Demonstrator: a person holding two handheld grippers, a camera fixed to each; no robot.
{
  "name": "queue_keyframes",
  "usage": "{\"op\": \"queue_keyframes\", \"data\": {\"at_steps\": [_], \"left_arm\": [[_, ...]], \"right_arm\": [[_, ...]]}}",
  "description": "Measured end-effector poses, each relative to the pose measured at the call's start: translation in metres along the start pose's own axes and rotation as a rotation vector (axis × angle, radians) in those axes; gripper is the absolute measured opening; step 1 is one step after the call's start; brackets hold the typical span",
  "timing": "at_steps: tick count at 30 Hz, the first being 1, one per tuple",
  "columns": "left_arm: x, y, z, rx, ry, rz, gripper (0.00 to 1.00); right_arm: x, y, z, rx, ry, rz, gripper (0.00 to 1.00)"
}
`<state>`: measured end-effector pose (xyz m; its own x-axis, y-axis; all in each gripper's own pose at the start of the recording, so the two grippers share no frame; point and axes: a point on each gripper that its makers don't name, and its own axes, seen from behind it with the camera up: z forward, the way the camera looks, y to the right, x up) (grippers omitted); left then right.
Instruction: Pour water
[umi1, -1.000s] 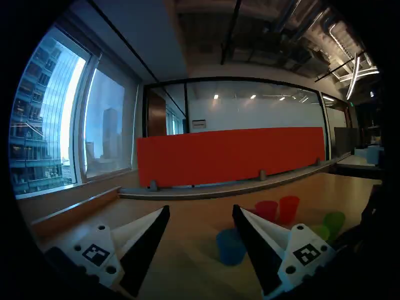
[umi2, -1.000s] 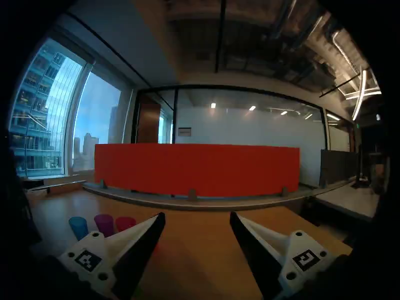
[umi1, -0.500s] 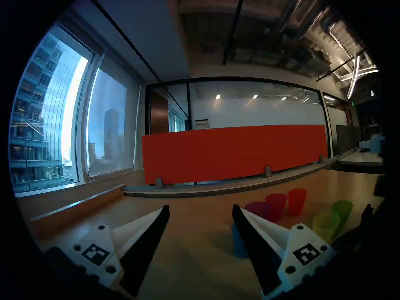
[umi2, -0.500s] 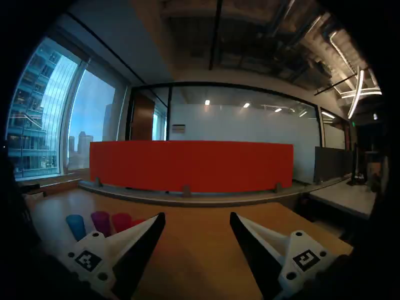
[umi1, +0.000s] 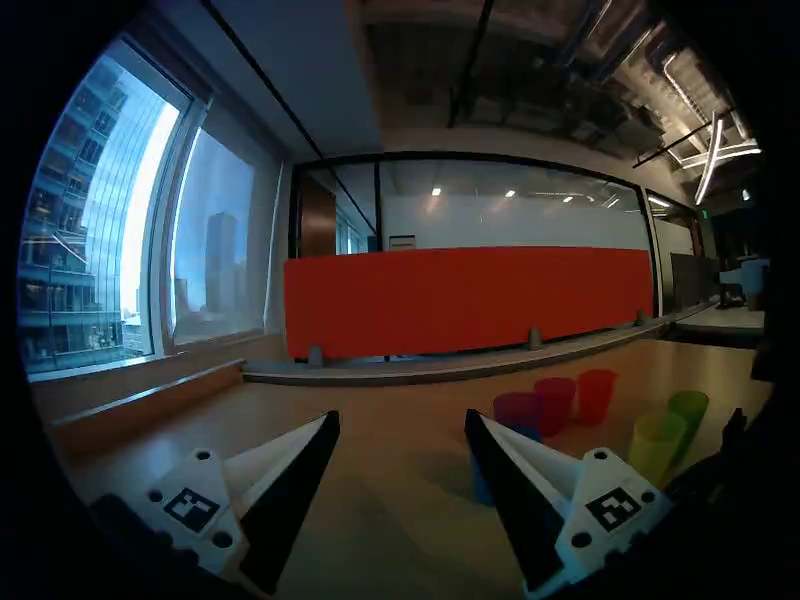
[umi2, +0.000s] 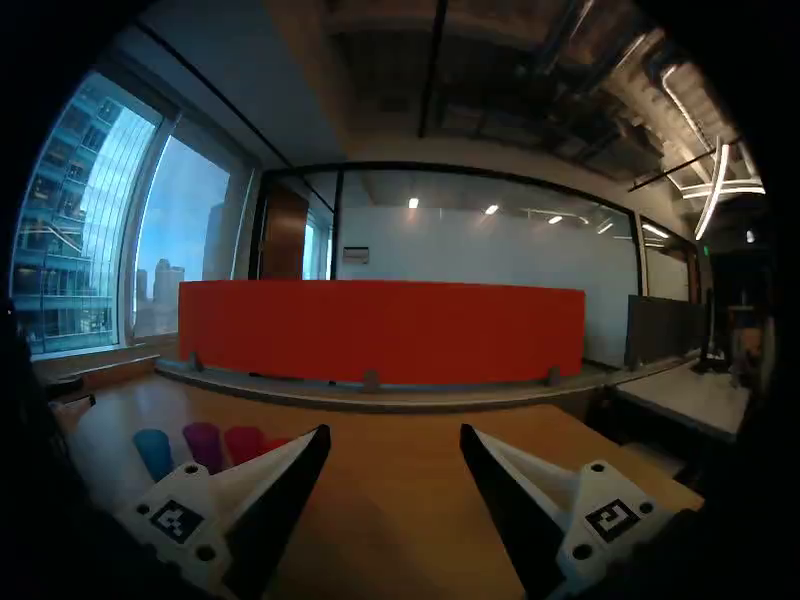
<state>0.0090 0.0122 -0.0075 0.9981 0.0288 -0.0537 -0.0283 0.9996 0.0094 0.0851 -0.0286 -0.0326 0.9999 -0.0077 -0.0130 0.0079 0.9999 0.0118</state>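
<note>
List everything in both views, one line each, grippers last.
Blue plastic cup: one, blue, on the table, row's left end.
Purple plastic cup: one, purple, beside the blue one.
Red plastic cup: one, red, next along.
Orange-red plastic cup: one, orange-red, row's right end.
Green plastic cup: one, green, right of the row.
Yellow-green plastic cup: one, yellow-green, in front of the green one.
Wooden table: one, brown, under the cups.
Orange-red partition panel: one, orange-red, along the table's far edge.
Large windows: at least two panes, blue daylight, left wall.
Left gripper: one, white and black, open, empty.
Right gripper: one, white and black, open, empty.
</note>
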Motion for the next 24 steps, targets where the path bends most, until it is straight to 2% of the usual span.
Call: {"op": "queue_keyframes", "data": {"at_steps": [12,24], "left_arm": [[-0.011,-0.001,0.006,-0.005,-0.013,-0.035,0.93],[-0.018,-0.003,0.007,-0.004,-0.037,-0.045,0.93]], "right_arm": [[0.002,-0.003,0.0,0.003,0.001,0.003,1.0],[0.002,-0.002,0.0,0.001,0.0,0.008,1.0]]}}
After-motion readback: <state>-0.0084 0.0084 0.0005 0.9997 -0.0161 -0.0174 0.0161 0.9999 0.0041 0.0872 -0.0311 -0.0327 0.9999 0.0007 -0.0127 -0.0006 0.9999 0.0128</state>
